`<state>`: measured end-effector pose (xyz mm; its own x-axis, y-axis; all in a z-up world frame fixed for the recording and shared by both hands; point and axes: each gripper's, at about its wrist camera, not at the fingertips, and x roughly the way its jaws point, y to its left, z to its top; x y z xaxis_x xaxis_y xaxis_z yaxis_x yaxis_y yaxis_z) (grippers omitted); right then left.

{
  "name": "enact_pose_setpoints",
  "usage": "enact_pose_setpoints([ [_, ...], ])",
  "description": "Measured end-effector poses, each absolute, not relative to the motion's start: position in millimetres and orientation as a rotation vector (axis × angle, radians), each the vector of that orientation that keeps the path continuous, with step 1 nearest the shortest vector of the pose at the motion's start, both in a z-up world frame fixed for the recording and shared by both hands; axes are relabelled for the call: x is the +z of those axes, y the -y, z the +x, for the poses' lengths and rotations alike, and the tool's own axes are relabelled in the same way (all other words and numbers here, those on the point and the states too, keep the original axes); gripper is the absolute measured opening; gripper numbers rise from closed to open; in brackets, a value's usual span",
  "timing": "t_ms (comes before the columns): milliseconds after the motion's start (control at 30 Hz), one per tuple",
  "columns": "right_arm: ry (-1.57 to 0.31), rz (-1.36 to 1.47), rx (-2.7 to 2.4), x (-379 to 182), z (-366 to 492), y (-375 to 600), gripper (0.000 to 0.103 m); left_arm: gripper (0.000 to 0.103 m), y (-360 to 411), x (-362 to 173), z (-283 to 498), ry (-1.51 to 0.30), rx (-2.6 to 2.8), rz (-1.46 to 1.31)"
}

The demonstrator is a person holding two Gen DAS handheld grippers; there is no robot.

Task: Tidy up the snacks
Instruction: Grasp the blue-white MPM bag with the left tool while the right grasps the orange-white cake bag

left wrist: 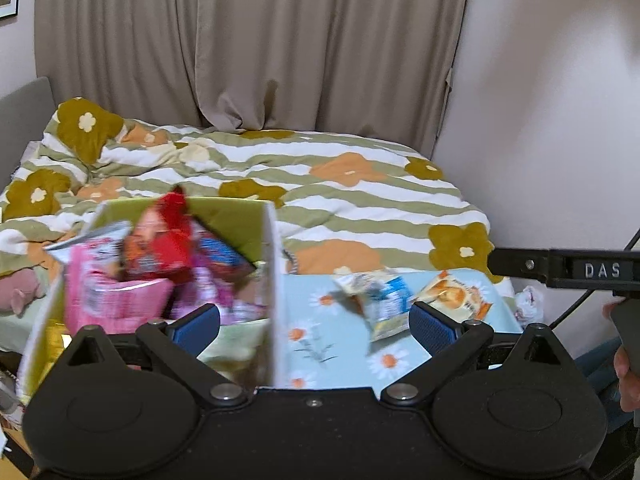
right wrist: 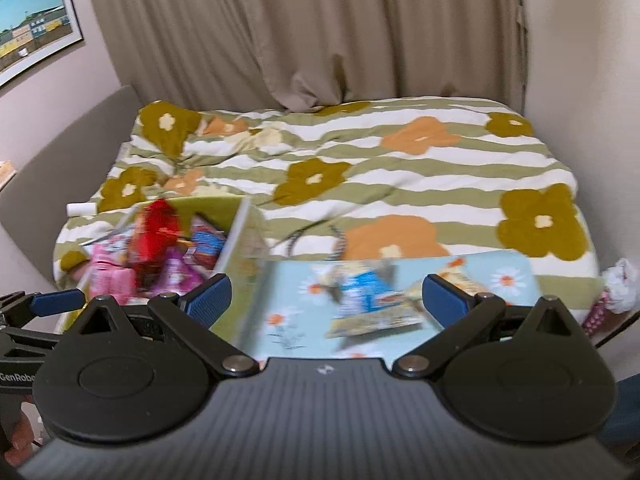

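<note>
The blue snack packet [right wrist: 370, 300] lies at twelve o'clock between the wide-apart fingers of the right gripper [right wrist: 328, 300], nearer than the equally spread left gripper [left wrist: 316, 322].

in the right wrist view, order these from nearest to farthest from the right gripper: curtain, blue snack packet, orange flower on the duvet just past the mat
1. Blue snack packet, on the daisy mat between the open fingers of the right gripper.
2. Orange flower, on the duvet beyond the mat.
3. Curtain, behind the bed.
</note>
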<state>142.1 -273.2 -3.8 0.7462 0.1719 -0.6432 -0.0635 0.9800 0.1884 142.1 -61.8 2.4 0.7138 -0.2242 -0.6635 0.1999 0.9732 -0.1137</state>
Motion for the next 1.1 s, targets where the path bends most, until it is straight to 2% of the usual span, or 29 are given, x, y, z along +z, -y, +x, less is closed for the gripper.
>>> enact_pose_setpoints([
  [233, -0.761, 0.102, 0.133, -29.4, 159.3, 338.9, 0.103, 0.102, 123.6, -17.7, 165.6, -0.77, -0.206, -0.082],
  [500, -0.835, 0.061, 0.143, -77.7, 192.5, 386.7, 0.103, 0.102, 174.5, -65.3, 221.1, -0.846, -0.158, -0.119],
  [867, -0.868, -0.002, 0.25, -134.1, 243.5, 397.9, 0.103, 0.102, 202.9, -136.9, 298.6, -0.955, -0.073, -0.17],
  [1000, -0.905, 0.001, 0.28, -152.4, 259.8, 398.0, 0.103, 0.1, 209.3, -155.3, 311.7, -1.004, -0.065, -0.146],
  [1100, -0.927, -0.017, 0.296, -162.9, 269.0, 396.7, 0.103, 0.094, 211.8, -169.9, 316.9, -1.049, -0.057, -0.144],
])
